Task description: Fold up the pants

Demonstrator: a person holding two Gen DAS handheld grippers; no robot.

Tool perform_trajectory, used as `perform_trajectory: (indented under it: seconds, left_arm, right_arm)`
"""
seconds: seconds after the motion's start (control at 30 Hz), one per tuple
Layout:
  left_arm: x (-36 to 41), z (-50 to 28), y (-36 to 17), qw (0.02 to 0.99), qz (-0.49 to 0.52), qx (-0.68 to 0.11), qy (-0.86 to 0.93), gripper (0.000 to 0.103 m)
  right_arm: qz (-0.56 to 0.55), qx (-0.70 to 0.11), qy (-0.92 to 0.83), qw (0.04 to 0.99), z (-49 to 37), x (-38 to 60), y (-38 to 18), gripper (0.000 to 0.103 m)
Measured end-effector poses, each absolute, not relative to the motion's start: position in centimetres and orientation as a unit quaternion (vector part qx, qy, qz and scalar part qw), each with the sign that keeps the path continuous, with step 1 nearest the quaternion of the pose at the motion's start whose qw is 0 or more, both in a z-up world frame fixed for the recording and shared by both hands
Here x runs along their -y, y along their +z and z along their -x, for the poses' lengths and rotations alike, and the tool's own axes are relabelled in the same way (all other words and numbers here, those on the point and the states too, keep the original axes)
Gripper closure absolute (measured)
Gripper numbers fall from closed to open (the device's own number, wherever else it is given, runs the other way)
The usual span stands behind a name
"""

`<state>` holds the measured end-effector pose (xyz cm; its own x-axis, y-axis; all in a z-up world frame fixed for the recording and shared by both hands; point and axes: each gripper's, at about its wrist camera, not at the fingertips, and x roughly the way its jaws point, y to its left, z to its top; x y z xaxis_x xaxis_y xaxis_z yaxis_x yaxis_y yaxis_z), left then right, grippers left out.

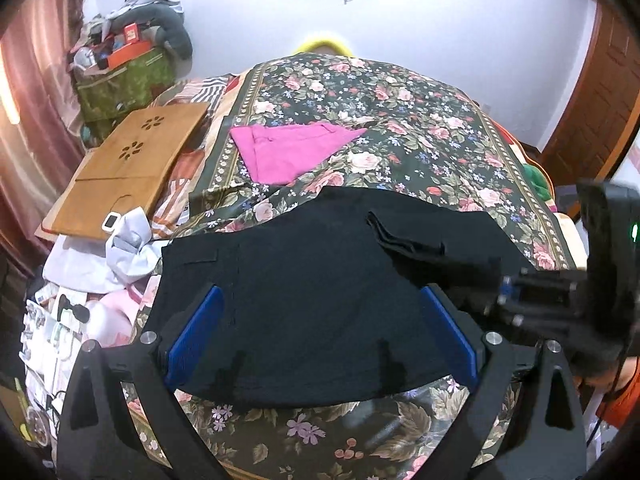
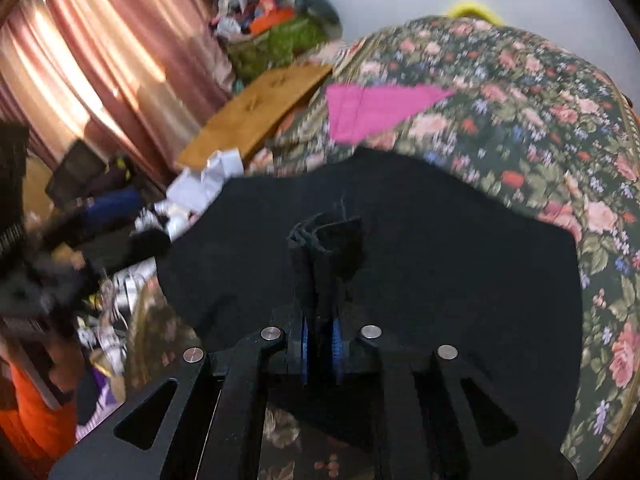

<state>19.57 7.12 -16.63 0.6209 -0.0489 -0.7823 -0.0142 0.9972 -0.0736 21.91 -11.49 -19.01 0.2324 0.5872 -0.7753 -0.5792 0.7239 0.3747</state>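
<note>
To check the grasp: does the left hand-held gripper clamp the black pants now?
No, the left hand-held gripper stands wide open, with the black pants lying flat between its blue pads.

Floral bedspread is covering the bed. Folded pink garment is lying on the bedspread, toward its far left part. Wooden lap tray with flower cut-outs is resting just beside the bedspread's left edge. Green fabric bag, heaped with clutter, is standing beyond the tray. Pink curtain is hanging left of the bedspread. Crumpled white paper is lying near the tray's near end.
</note>
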Motion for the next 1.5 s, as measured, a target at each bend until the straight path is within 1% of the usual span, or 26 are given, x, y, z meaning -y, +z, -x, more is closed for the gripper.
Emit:
perform_trajectory:
  seconds: [0.03,0.07,0.1,0.13,0.17,0.2,0.33,0.5,0.57,0.67,0.8,0.9,1.0,1.1,1.23,1.27,1.37,1.5]
  left_arm:
    - [-7.1,-19.6,-16.6,0.9,0.039,-0.435,-0.009,0.004]
    - [-7.1,-19.7,-16.6,0.9,0.039,-0.435,-0.008,0.004]
    - [-7.0,-19.8,-16.6,0.9,0.039,-0.435,-0.008,0.004]
    - [-6.9,-19.9,-16.5,0.9,0.039,-0.435,-0.008,0.004]
    - [-6.8,-19.9,-16.4,0.9,0.038,-0.434,-0.008,0.004]
    - [-6.7,-20.0,-16.4,0.9,0.037,-0.434,-0.008,0.004]
    - [-5.8,-20.4,-15.8,0.902,0.022,-0.431,-0.014,0.004]
    - [-4.1,-21.2,-15.2,0.904,-0.001,-0.427,-0.024,0.004]
    - [-3.2,-21.7,-15.0,0.905,-0.008,-0.425,-0.031,0.004]
    - [-2.0,-22.5,-14.7,0.904,-0.018,-0.425,-0.042,0.004]
    - [-0.4,-24.3,-15.2,0.896,-0.014,-0.438,-0.067,0.004]
    - [0.8,-26.1,-16.7,0.883,-0.022,-0.461,-0.083,0.004]
    - [1.8,-28.3,-19.3,0.861,-0.028,-0.499,-0.094,0.004]
    - [2.3,-29.6,-21.7,0.84,-0.027,-0.533,-0.098,0.004]
    - [1.9,-30.2,-24.0,0.824,-0.027,-0.559,-0.086,0.004]
    - [1.8,-30.3,-24.4,0.821,-0.03,-0.564,-0.082,0.004]
    - [0.9,-30.0,-25.4,0.82,-0.025,-0.565,-0.084,0.0]
    - [-0.4,-29.5,-25.5,0.82,-0.007,-0.566,-0.085,0.0]
  right_arm:
    - [0.004,-0.499,0.373,0.782,-21.7,11.4,-19.1,0.091]
    - [0.012,-0.504,0.375,0.778,-21.5,11.3,-19.1,0.087]
    - [0.018,-0.511,0.377,0.772,-21.3,11.2,-19.0,0.08]
    - [0.02,-0.513,0.383,0.768,-21.2,11.3,-18.7,0.077]
    - [0.016,-0.512,0.39,0.765,-21.0,11.4,-18.3,0.071]
    - [0.014,-0.511,0.396,0.763,-20.7,11.4,-18.1,0.068]
    - [0.014,-0.491,0.407,0.77,-20.0,12.6,-16.4,0.067]
    - [0.034,-0.454,0.368,0.811,-20.5,15.4,-14.1,0.054]
    - [0.041,-0.438,0.349,0.827,-20.9,16.8,-13.2,0.052]
    - [0.038,-0.425,0.325,0.844,-21.9,18.6,-12.4,0.051]
    - [0.025,-0.43,0.302,0.85,-23.5,20.6,-13.0,0.05]
    - [0.021,-0.451,0.293,0.843,-24.7,21.2,-14.8,0.05]
    - [0.016,-0.474,0.286,0.832,-25.6,21.8,-17.0,0.05]
    - [0.012,-0.501,0.28,0.819,-26.3,22.0,-19.3,0.05]
    - [0.017,-0.536,0.282,0.795,-26.6,22.1,-22.0,0.05]
    - [0.019,-0.539,0.285,0.792,-26.4,22.2,-22.3,0.048]
    - [0.011,-0.533,0.279,0.799,-25.9,23.1,-22.4,0.034]
    - [-0.011,-0.537,0.275,0.797,-25.4,24.4,-22.6,0.034]
